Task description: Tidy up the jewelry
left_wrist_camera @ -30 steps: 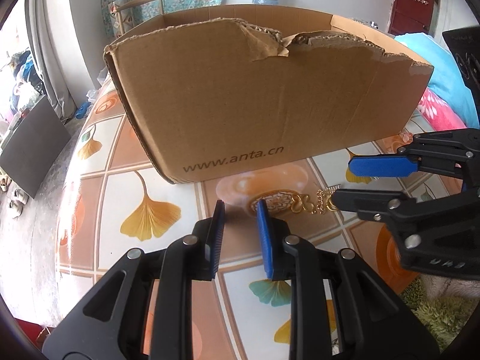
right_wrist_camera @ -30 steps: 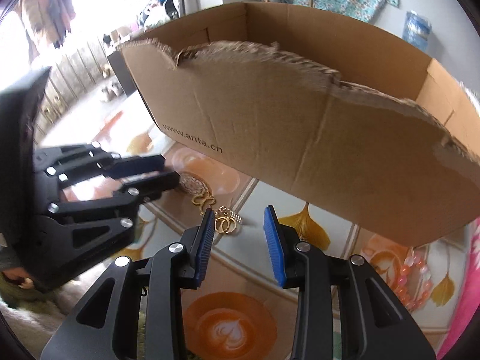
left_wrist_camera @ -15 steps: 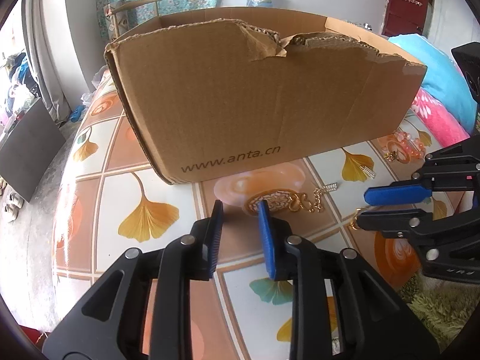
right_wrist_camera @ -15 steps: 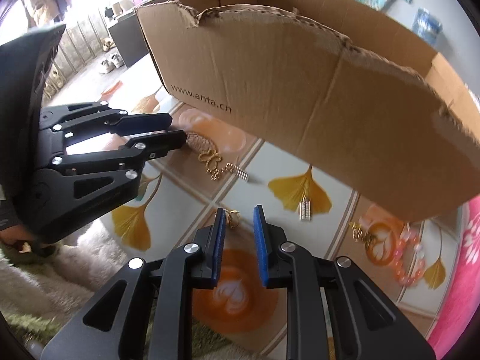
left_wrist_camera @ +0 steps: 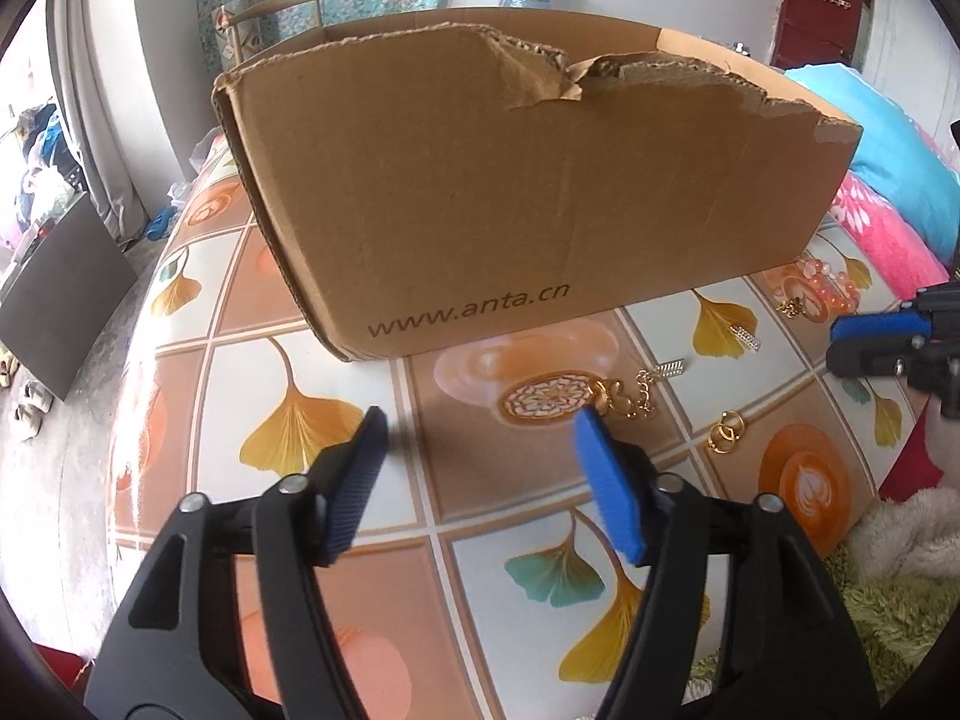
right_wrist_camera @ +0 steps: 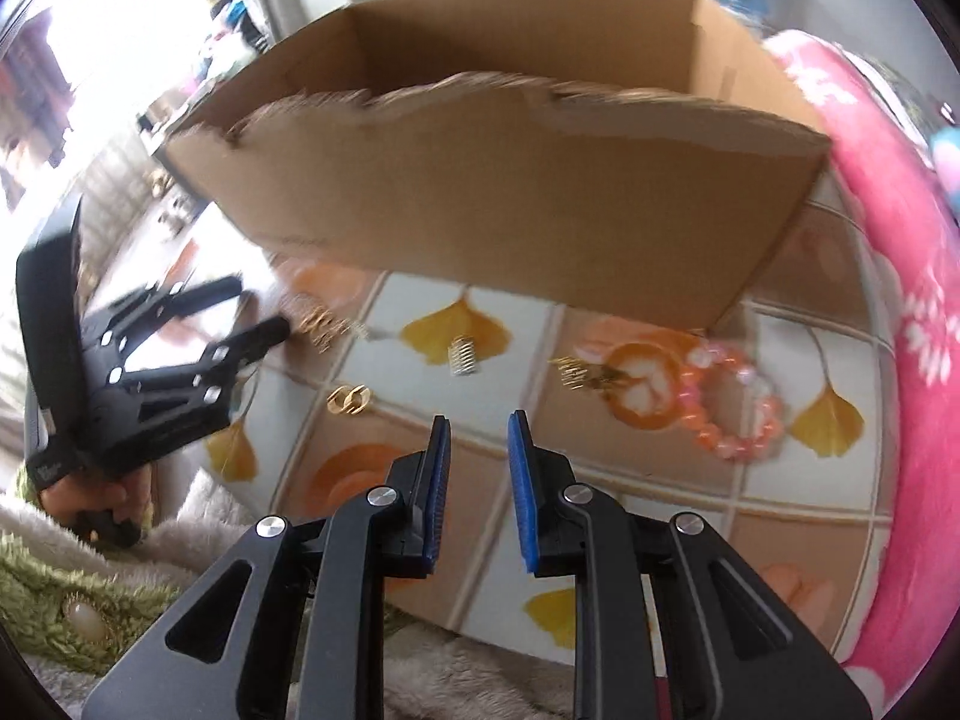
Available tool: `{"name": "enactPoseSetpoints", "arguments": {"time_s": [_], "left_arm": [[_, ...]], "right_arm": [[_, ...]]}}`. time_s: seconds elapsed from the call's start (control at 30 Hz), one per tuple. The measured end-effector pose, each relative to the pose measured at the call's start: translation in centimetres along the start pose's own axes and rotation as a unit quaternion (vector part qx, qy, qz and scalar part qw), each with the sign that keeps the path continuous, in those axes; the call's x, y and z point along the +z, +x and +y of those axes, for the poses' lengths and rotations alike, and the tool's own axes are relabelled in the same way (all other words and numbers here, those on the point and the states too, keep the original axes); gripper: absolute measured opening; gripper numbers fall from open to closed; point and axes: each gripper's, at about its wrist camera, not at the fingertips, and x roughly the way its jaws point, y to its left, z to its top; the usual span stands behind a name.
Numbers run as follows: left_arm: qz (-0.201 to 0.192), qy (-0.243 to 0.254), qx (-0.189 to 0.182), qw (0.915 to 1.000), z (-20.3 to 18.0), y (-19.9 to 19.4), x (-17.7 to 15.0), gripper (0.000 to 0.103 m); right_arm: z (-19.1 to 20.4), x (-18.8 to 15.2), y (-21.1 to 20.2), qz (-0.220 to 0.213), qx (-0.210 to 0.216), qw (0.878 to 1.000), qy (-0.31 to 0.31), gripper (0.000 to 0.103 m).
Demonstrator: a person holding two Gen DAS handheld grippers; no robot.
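Note:
Jewelry lies on the patterned table in front of an open cardboard box [left_wrist_camera: 540,192]. A gold filigree pendant on a chain [left_wrist_camera: 555,401] lies just ahead of my left gripper [left_wrist_camera: 480,444], which is open and empty above the table. Gold rings [left_wrist_camera: 725,433] lie to its right, also in the right wrist view [right_wrist_camera: 348,401]. A silver clip [right_wrist_camera: 463,354], a gold clip [right_wrist_camera: 579,373] and a pink bead bracelet [right_wrist_camera: 735,402] lie ahead of my right gripper [right_wrist_camera: 477,450], which is open a little and empty. The right gripper shows at the left view's right edge [left_wrist_camera: 864,348].
The box [right_wrist_camera: 510,192] stands across the back of the table [left_wrist_camera: 198,396]. A pink blanket [right_wrist_camera: 900,300] lies along the right. Green and white shaggy fabric [right_wrist_camera: 90,600] sits at the near edge. A dark panel [left_wrist_camera: 54,300] leans on the floor at left.
My left gripper has opened wide and pulled back a little. My right gripper has swung right and back, away from the rings, with its jaws slightly wider than half a second ago.

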Motion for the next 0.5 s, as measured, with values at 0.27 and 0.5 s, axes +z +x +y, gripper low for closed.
{"name": "enactPoseSetpoints", "arguments": {"time_s": [0.27,0.5], "left_arm": [[0.015,-0.024,0.021,0.9994,0.3,0.1,-0.2,0.082],[0.020,-0.038,0.031,0.9986,0.0,0.3,0.0,0.085]], "right_arm": [[-2.9,0.2,0.5,-0.027,-0.002,0.999,0.032,0.020],[-3.3,1.7,1.2,-0.044,-0.033,0.998,0.008,0.020]]}}
